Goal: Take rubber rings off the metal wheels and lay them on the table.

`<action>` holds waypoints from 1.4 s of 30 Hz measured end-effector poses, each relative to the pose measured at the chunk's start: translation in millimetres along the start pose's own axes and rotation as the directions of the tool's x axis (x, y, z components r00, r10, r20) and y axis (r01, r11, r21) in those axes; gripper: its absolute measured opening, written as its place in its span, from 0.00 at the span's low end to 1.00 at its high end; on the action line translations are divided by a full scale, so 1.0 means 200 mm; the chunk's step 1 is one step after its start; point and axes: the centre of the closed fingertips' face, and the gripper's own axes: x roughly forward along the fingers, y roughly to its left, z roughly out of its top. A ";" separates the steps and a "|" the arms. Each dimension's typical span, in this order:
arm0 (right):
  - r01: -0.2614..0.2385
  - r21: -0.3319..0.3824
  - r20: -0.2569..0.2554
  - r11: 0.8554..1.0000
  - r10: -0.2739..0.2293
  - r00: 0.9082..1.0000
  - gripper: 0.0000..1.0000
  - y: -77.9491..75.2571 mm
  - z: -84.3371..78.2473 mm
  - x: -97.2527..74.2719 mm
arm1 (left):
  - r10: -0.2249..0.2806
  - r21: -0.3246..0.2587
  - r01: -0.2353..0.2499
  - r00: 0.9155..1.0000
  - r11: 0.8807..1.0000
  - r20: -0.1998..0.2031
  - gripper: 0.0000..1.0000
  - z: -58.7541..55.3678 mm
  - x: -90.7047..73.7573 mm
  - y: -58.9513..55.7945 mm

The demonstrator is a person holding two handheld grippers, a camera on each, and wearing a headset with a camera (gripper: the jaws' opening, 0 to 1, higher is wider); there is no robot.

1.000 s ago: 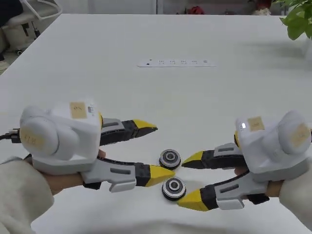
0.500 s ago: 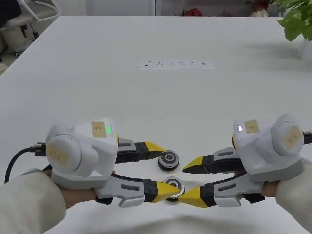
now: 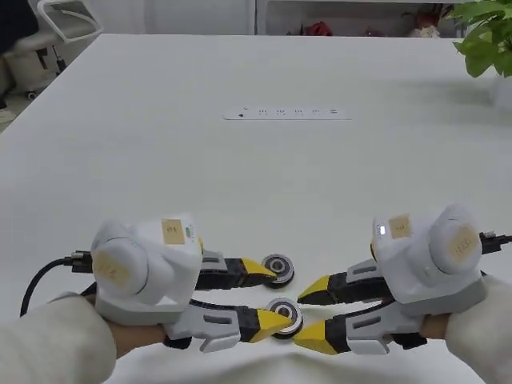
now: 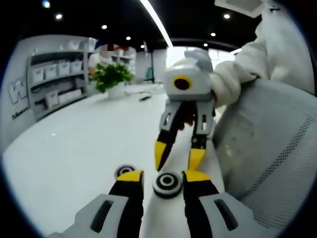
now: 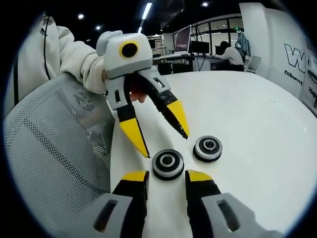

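Note:
Two small metal wheels with black rubber rings lie flat near the table's front edge. The near wheel sits between the tips of both grippers, which face each other. The far wheel lies just beyond it, beside the left gripper's upper jaw. My left gripper is open, its jaws on either side of the near wheel. My right gripper is open too, its tips just short of that wheel. Neither holds anything.
A white power strip lies mid-table, far from the wheels. A green plant stands at the back right corner. A black cable trails from the left gripper. A grey mesh chair back is behind the person.
The left gripper has moved right and nearer, its jaws narrowing and now flanking the near wheel. The right gripper has barely moved. The head camera has tilted a little.

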 end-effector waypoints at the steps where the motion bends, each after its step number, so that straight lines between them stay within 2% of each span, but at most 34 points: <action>1: 0.003 0.000 -0.004 1.000 -0.003 1.000 0.27 0.00 0.00 0.00 | 0.006 -0.013 -0.006 1.000 1.000 -0.003 0.31 -0.01 0.00 0.00; 3: 0.006 0.003 -0.007 1.000 -0.006 1.000 0.26 -0.01 -0.01 0.00 | 0.005 -0.036 -0.005 1.000 0.999 -0.009 0.30 -0.03 0.01 0.00; 9: 0.003 -0.002 -0.011 1.000 -0.003 1.000 0.24 0.00 -0.01 0.01 | -0.019 -0.014 0.018 0.999 1.000 -0.033 0.27 -0.06 0.04 -0.04; 14: 0.008 -0.005 -0.009 1.000 -0.008 1.000 0.23 0.00 -0.01 0.01 | -0.020 -0.002 0.020 0.998 1.000 -0.055 0.23 -0.08 0.04 -0.04; 24: 0.031 -0.037 -0.005 0.999 -0.031 1.000 0.23 -0.01 0.00 0.01 | -0.013 0.005 0.013 0.998 1.000 -0.061 0.20 -0.09 0.04 -0.04; 42: 0.022 -0.068 -0.015 0.997 -0.023 1.000 0.19 0.00 -0.01 0.01 | -0.006 0.016 0.007 0.998 1.000 -0.062 0.14 -0.09 0.06 -0.03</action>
